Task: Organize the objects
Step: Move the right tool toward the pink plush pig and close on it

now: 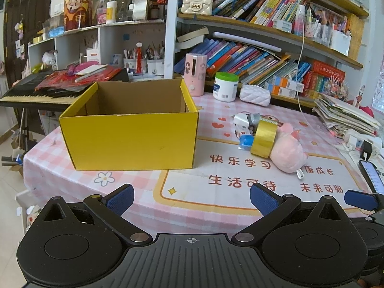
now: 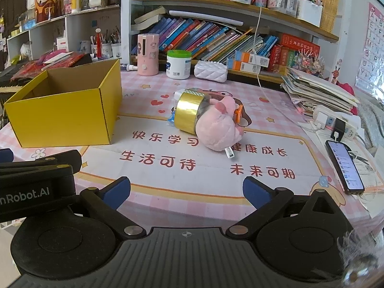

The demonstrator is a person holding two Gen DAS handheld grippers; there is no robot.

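An open yellow cardboard box (image 1: 130,139) (image 2: 64,117) stands on the left of the pink table; its inside shows nothing from here. To its right lies a small heap: a gold tape roll (image 1: 264,139) (image 2: 188,114), a pink plush toy (image 1: 286,151) (image 2: 217,128) and some small white and blue items (image 1: 246,126) behind the roll. My left gripper (image 1: 192,198) is open and empty, near the table's front edge. My right gripper (image 2: 187,190) is open and empty, beside it on the right, facing the heap.
A phone (image 2: 344,165) lies at the right edge beside a power strip (image 2: 336,122) and a paper stack (image 2: 316,88). A pink container (image 2: 148,54), a white jar (image 2: 178,64) and a white pouch (image 2: 211,70) stand at the back. A keyboard (image 1: 36,91) sits left of the table.
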